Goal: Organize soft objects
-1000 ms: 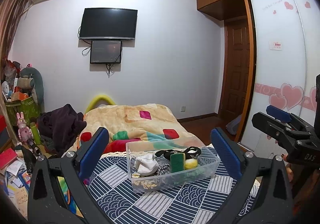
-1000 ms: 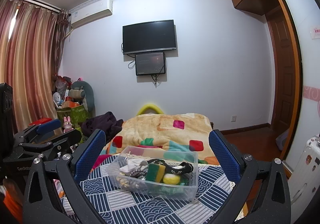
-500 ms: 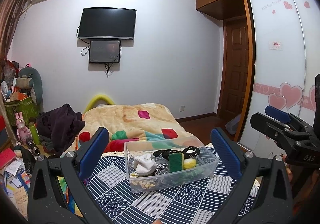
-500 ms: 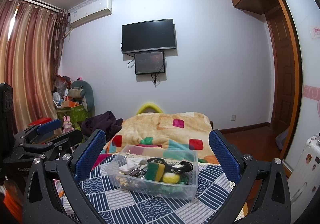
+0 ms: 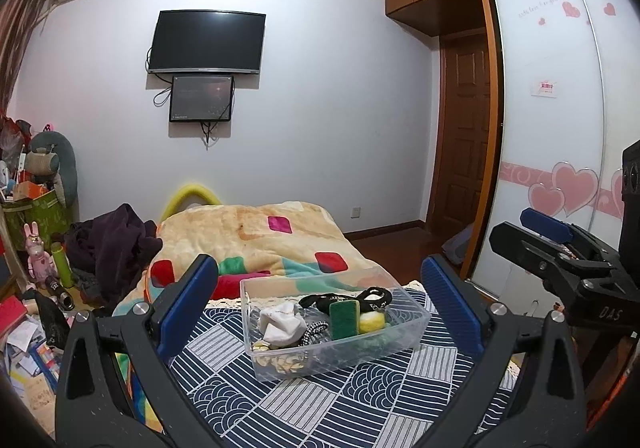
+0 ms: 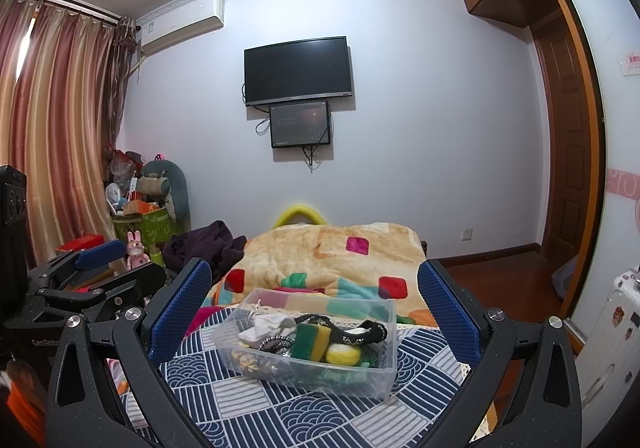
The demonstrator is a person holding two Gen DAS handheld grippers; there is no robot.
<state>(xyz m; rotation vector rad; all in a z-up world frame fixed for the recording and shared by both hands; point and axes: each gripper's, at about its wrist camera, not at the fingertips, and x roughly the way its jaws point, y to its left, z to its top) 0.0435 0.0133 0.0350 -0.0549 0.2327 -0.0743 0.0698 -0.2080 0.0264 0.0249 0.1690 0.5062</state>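
A clear plastic bin (image 5: 404, 332) (image 6: 380, 368) stands on a blue patterned cloth (image 5: 320, 400) (image 6: 280, 408). In it lie a white sock (image 5: 280, 322) (image 6: 262, 326), a green and yellow sponge (image 5: 344, 318) (image 6: 312, 340), a yellow ball (image 5: 372, 322) (image 6: 342, 354), a black strap (image 5: 372, 296) (image 6: 360, 332) and a braided band (image 5: 314, 330). My left gripper (image 5: 320, 300) is open and empty, short of the bin. My right gripper (image 6: 314, 300) is open and empty, also short of it. Each gripper shows at the edge of the other's view.
A bed with an orange blanket (image 5: 256, 232) (image 6: 340, 252) lies behind the bin. Dark clothes (image 5: 112, 244) and cluttered toys (image 5: 36, 248) sit left. A wardrobe (image 5: 560, 128) and a door (image 5: 464, 136) stand right. A white suitcase (image 6: 612, 332) stands at the right.
Both views have shifted slightly. The bin sits a little further left and lower in each view. Both grippers stay open and empty.
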